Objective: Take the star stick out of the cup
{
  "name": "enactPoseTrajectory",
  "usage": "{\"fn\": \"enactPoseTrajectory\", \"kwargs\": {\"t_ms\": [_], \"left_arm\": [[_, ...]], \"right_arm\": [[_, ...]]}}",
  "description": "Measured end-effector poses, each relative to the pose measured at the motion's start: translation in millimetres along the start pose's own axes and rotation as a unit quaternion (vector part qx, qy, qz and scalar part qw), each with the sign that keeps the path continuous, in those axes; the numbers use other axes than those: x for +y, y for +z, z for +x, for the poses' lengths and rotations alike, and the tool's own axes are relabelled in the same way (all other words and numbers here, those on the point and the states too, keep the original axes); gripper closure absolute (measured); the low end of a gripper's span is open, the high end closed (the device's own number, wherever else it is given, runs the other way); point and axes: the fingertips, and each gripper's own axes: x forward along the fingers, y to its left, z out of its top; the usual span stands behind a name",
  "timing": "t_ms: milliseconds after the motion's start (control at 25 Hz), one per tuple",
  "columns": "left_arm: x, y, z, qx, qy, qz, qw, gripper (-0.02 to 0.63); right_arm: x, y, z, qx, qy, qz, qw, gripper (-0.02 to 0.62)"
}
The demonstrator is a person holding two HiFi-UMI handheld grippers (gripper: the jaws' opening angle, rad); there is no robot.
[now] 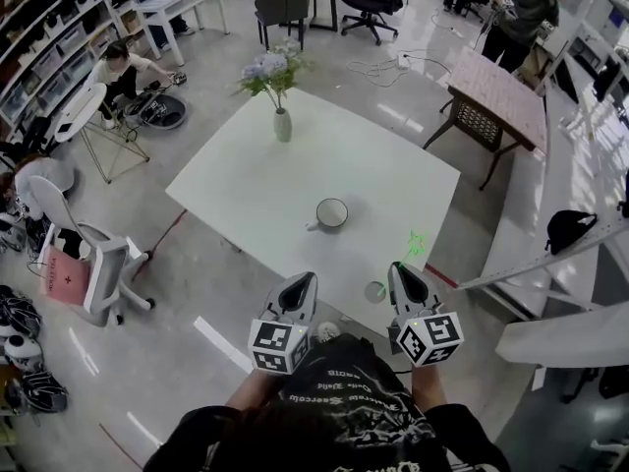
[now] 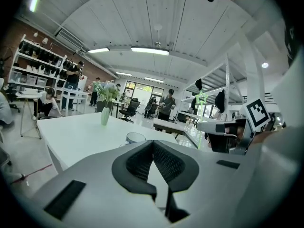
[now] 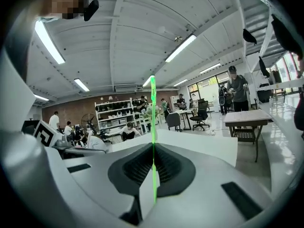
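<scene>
Workshop floor surrounds a large white table, which stands at the centre of the head view. Storage shelving lines the left wall. A brown wooden side table stands beyond the far right corner, and a white office chair stands to the left. Several people work in the background.

On the table, a slim vase of flowers stands upright near the far edge. The cup stands upright nearer the person, roughly mid-table, with its handle toward the left. A small round item lies at the near edge between the two grippers; it is too small to identify.

The left gripper is held over the near edge, pointing toward the cup. In the left gripper view its pads meet at the tips with nothing between them.

The right gripper is held just to the right of it. Its pads are clamped on the shaft of the green star stick. The stick stands upright from the jaws, with the star at the top. It is fully clear of the cup and to the cup's right, near the table's right edge.
</scene>
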Motion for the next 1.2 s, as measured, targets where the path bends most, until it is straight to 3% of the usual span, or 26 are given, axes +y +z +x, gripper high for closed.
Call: {"fn": "enactPoseTrajectory", "kwargs": {"t_ms": [240,680,1200], "left_arm": [[-4.0,-0.8,4.4,0.002,0.001,0.0,1.0,0.586],[-12.0,4.7,16.8,-0.004,0.002,0.023,0.9997,0.586],[-6.1,6.8,14.1,-0.003,0.01,0.033,0.9994,0.586]], "right_arm": [[0.1,-20.6,-10.0,0.013,-0.014,0.019,1.0,0.583],[-10.2,-29.4,-6.9,0.015,-0.022,0.009,1.0,0.583],[-3.3,-28.1,6.5,0.02,-0.005,-0.008,1.0,0.583]]}}
